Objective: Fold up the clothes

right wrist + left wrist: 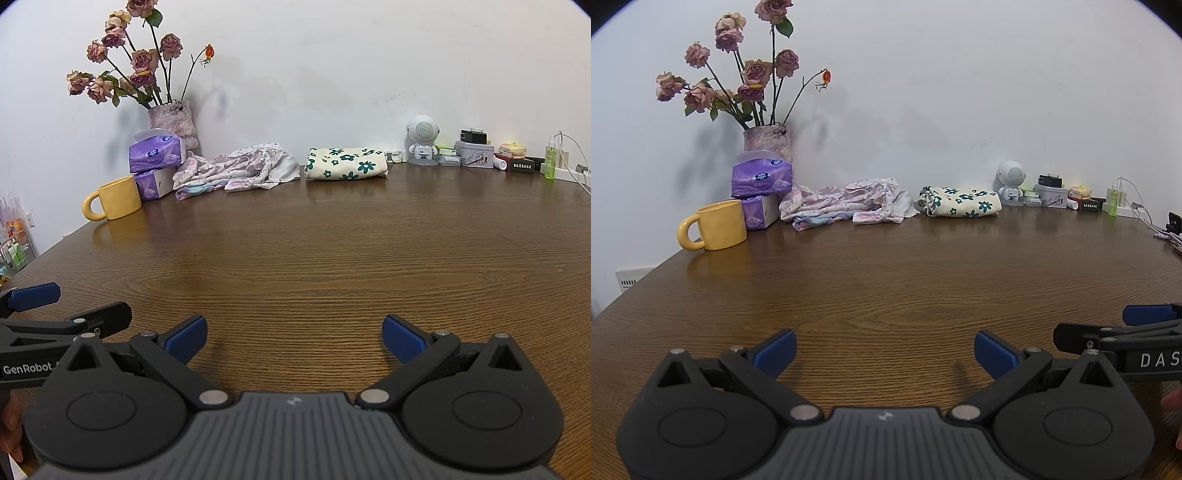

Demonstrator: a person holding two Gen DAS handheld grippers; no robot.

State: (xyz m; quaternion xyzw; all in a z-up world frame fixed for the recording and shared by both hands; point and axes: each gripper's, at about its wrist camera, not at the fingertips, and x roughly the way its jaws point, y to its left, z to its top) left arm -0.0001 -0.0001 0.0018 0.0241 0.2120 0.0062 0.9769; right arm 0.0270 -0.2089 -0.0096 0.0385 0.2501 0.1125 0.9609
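Wooden table (295, 258) is carrying a crumpled pink garment (240, 168) at its far edge, w/ folded floral cloth (345, 162) beside. Left gripper (884, 349) & right gripper (293, 334) are hovering near edge, jaws spread, empty. Risk: reaching across, sleeve knocking yellow mug (118, 197).

right claw (1145, 325) cropped, box labels (519, 167) illegible

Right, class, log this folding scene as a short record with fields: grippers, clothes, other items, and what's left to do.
left gripper: open, empty, above the table
right gripper: open, empty, beside the left one
unfolded garment: pale floral, crumpled by the wall
folded garment: cream with dark green flowers, right of the crumpled one
nearby: yellow mug, tissue packs, vase of dried roses
remaining: crumpled garment not yet folded
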